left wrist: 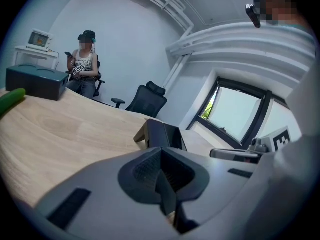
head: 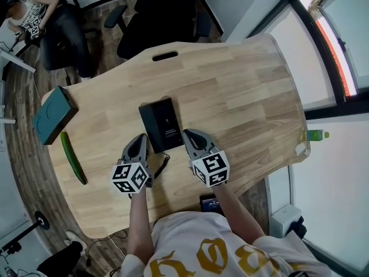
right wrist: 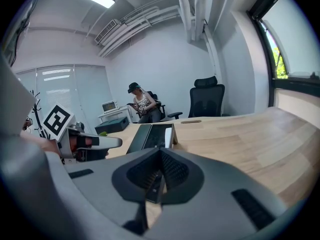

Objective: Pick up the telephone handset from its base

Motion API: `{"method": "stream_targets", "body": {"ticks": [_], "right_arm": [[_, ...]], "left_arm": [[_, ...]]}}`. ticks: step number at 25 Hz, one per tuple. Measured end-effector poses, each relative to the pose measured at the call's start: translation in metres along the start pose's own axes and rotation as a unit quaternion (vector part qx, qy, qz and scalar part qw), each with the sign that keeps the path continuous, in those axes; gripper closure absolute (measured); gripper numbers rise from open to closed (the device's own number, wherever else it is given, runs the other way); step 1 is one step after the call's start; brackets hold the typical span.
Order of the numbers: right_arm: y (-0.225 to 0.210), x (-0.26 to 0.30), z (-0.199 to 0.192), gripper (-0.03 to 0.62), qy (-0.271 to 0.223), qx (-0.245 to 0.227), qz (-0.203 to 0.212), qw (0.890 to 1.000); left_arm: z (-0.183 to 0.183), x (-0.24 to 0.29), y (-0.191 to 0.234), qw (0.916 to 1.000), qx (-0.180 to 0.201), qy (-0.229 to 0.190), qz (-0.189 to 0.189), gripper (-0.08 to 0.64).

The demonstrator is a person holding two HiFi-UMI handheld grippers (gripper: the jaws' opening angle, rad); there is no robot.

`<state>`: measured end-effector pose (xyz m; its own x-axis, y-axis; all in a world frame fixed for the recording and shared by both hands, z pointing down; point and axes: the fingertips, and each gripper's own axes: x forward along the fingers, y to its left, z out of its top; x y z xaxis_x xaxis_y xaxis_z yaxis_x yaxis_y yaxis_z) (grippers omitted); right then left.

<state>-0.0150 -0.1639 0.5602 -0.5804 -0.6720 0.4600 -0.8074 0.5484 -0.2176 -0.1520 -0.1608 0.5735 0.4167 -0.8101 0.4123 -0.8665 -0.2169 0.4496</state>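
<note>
The black telephone lies in the middle of the wooden table, its handset resting on the base. Its dark cord trails toward the table's near edge. My left gripper hovers just left of the phone's near end, jaws shut and empty. My right gripper hovers just right of that end, also shut with nothing held. The left gripper looks along the table at the phone. In the right gripper view, the right gripper has the phone ahead and to its left.
A green cucumber and a teal box lie at the table's left end. Black office chairs stand behind the table, and a seated person is at the far left. A green bottle is beyond the right edge.
</note>
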Motion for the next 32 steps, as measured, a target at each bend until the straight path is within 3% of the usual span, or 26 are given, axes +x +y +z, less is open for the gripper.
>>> {"method": "stream_targets", "body": {"ticks": [10, 14, 20, 32], "right_arm": [[-0.008, 0.012, -0.009, 0.586, 0.006, 0.019, 0.010, 1.000], [-0.011, 0.016, -0.014, 0.586, 0.012, 0.026, 0.014, 0.999], [-0.010, 0.018, -0.021, 0.584, 0.016, 0.036, 0.022, 0.999], [-0.014, 0.017, -0.018, 0.584, -0.005, 0.060, 0.045, 0.997]], "left_arm": [[-0.009, 0.009, 0.006, 0.9997, -0.024, 0.008, -0.008, 0.551], [-0.006, 0.013, 0.001, 0.9978, -0.057, 0.004, -0.032, 0.497], [-0.010, 0.022, -0.001, 0.9968, -0.064, 0.024, -0.042, 0.406], [-0.022, 0.040, -0.001, 0.9936, -0.086, 0.050, -0.052, 0.387]]}}
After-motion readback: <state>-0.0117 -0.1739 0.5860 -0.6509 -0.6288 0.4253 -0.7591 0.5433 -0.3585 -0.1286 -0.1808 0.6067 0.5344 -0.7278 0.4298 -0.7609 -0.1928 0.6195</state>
